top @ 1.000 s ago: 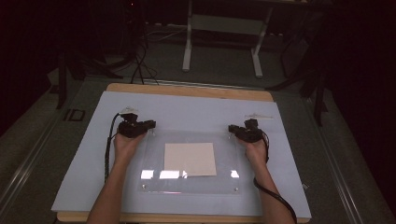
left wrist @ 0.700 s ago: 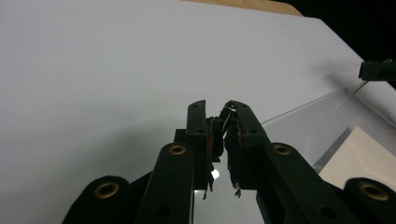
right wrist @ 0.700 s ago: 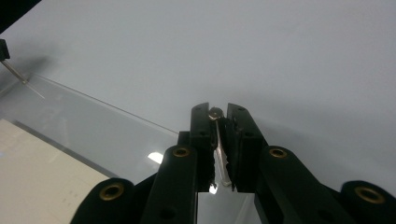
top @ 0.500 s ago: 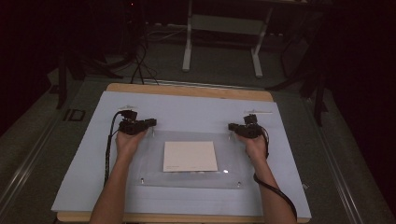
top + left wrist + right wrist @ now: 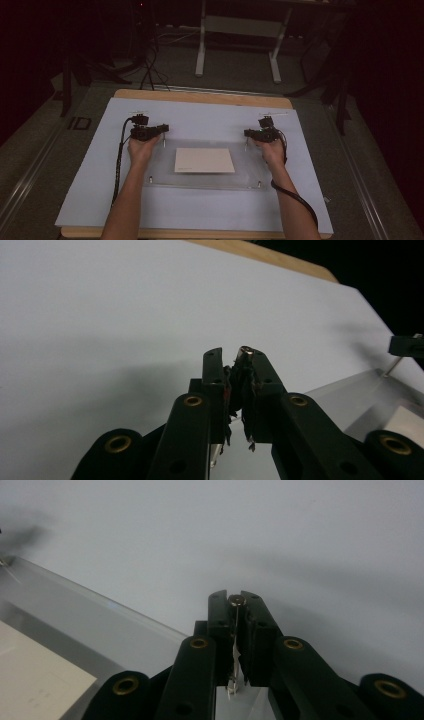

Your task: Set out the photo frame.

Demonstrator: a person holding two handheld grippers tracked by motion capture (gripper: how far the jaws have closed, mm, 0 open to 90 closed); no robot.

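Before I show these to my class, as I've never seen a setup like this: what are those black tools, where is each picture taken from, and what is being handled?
A person sits at a table and holds a hand tool with two black jaws in each hand: the left gripper and the right gripper. The high view looks down from above the person's side, forearms entering from the bottom. The other two pictures come from cameras riding on the grippers, looking along their jaws.

On the table lies a pale blue sheet. On it is a clear plastic plate with a small metal post near each corner, and a cream card at its middle.

Each gripper is closed on one far-corner post: the left post, the right post. The far edge seems lifted.
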